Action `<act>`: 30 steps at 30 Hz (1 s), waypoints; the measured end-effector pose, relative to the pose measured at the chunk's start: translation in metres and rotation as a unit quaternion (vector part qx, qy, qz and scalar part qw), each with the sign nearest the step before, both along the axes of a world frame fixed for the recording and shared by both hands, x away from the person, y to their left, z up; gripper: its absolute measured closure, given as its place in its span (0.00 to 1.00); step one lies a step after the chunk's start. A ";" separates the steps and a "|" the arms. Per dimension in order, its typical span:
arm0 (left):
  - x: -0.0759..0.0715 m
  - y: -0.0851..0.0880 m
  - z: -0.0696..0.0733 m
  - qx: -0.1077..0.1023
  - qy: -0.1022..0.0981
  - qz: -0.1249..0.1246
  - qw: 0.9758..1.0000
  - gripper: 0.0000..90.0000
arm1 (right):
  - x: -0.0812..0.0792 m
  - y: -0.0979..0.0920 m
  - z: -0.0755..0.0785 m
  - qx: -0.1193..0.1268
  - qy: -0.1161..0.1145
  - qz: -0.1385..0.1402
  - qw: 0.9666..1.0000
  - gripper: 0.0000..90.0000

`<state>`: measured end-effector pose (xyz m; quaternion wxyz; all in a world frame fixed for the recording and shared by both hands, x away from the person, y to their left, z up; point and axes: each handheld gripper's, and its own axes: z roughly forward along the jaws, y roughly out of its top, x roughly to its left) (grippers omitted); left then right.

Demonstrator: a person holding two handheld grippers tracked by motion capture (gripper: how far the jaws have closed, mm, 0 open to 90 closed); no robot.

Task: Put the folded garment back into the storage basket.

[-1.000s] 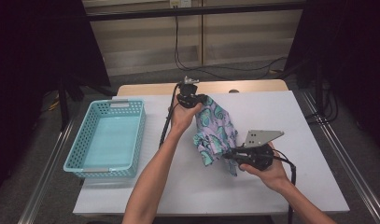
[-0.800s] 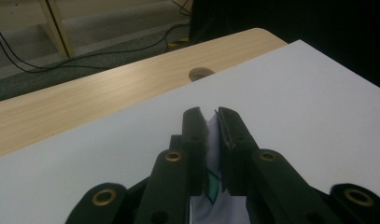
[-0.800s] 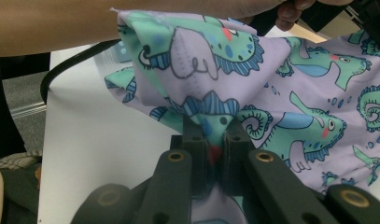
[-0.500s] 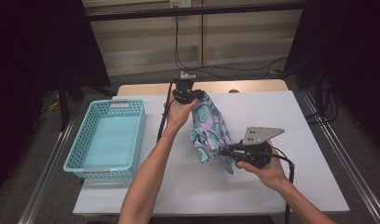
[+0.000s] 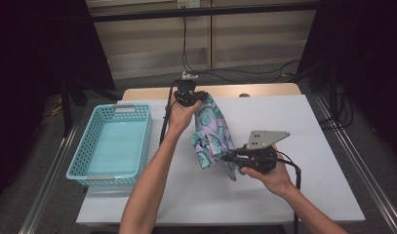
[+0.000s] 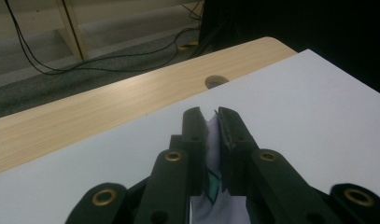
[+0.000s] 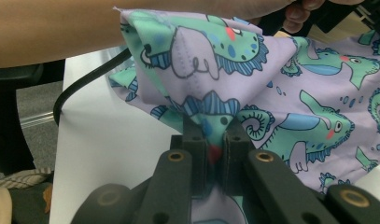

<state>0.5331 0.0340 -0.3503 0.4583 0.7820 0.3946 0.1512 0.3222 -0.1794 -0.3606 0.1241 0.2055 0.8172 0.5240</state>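
Observation:
A lilac cloth [image 5: 213, 132] printed with teal sea creatures hangs stretched between both grippers above the white table [image 5: 308, 131]. My left gripper [image 5: 202, 96] is raised at the table's far side and is shut on the cloth's upper edge; a pale strip of cloth [image 6: 212, 140] shows pinched between its black jaws. Nearer the front, my right gripper [image 5: 225, 157] points left and is shut on a lower fold of the cloth [image 7: 271, 93], with the printed fabric bunched between its jaws. The lower end of the cloth droops down to the table.
A turquoise plastic basket [image 5: 113, 144] with nothing in it stands at the table's left side. A wooden strip with a round hole [image 5: 244, 95] runs along the far edge. Cables [image 5: 196, 53] lie on the floor beyond. Metal rails [image 5: 362, 165] flank the table.
My left gripper has risen and moved a little away with the cloth's upper edge, pulling the cloth longer. The right gripper has stayed where it was.

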 end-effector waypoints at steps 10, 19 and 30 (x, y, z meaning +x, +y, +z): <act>0.000 0.009 0.009 0.003 -0.005 0.005 1.000 0.91 | 0.002 0.013 0.004 0.000 -0.005 0.008 1.000 0.93; -0.002 0.016 0.013 -0.002 -0.008 0.000 1.000 0.91 | 0.002 0.027 0.009 0.002 -0.011 0.021 1.000 0.93; -0.004 0.033 0.023 -0.002 -0.015 0.010 1.000 0.91 | 0.005 0.042 0.020 0.009 -0.023 0.039 0.999 0.93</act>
